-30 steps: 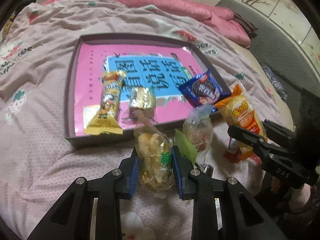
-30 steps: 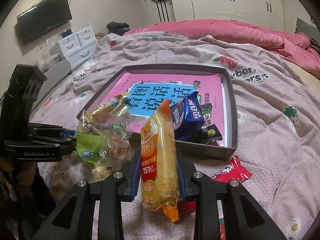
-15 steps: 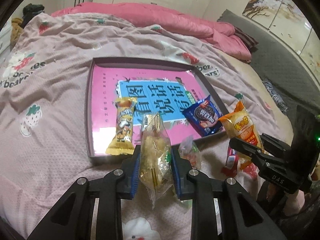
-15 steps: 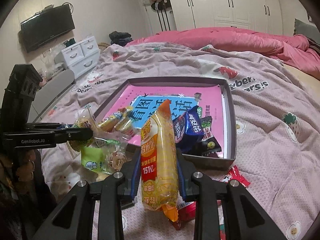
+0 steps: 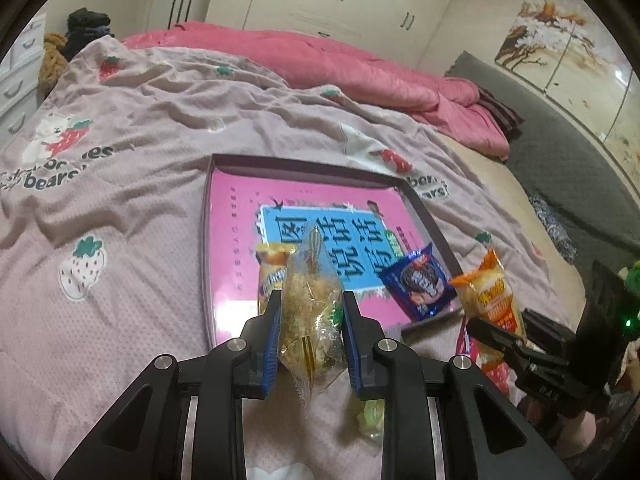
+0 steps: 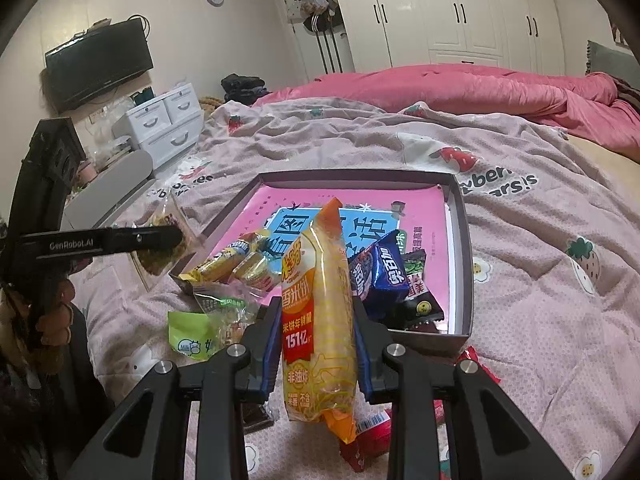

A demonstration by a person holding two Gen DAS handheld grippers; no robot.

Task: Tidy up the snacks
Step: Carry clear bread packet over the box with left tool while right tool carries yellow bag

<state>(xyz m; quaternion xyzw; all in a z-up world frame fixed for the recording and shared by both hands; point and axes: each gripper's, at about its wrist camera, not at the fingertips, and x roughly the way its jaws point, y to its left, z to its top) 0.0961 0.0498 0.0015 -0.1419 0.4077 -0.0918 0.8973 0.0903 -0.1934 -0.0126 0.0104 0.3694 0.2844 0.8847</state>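
Snacks sit clamped in both grippers: the left gripper (image 5: 310,320) pinches a clear bag (image 5: 310,312), the right gripper (image 6: 316,328) an upright yellow pack (image 6: 318,320). Beyond, a tray (image 6: 460,264) on the blanket (image 5: 120,240) holds a blue cookie pack (image 5: 418,286) and yellow bars (image 6: 236,260). Loose packets (image 6: 208,320) lie just before it.

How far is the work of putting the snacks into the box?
Done: a blue cookie pack, yellow bars and dark packets lie in the box. In hand: the left gripper holds a clear snack bag, the right gripper a rice cracker pack, both outside the box. Left: a green packet and red packets on the blanket.
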